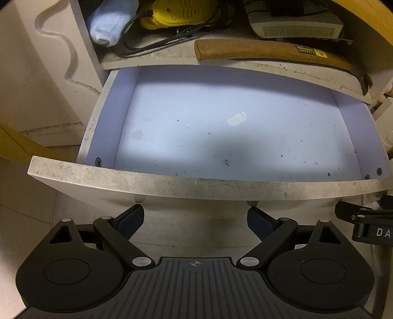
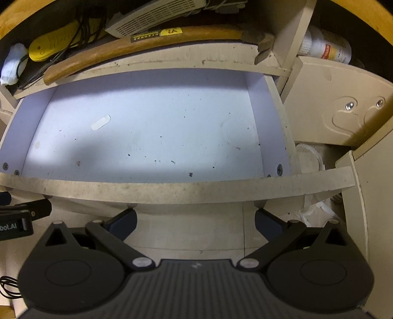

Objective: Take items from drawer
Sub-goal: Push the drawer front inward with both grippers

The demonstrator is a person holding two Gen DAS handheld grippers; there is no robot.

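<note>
- Left gripper [image 1: 195,220]: jaws spread wide, nothing between them, held just in front of the drawer front, below its top edge.
- Right gripper [image 2: 195,223]: also spread wide and holding nothing, same spot in front of the drawer; the two grippers sit side by side.
- Drawer [image 1: 196,182] [image 2: 172,190]: pulled out, pale bottom bare apart from specks and one small pale patch [image 1: 236,119] [image 2: 100,122], like a sticker or tape.
- Shelf above the drawer: wooden-handled hammer [image 1: 270,52] [image 2: 137,45] lying along its front edge.
- Behind it: white sock [image 1: 110,22] [image 2: 12,63], yellow item [image 1: 176,12] [image 2: 56,41] with black cables [image 1: 157,41], grey vented box [image 1: 294,27] [image 2: 157,14].
- Right wrist view: white bottle [image 2: 326,47] in the next compartment to the right.
</note>
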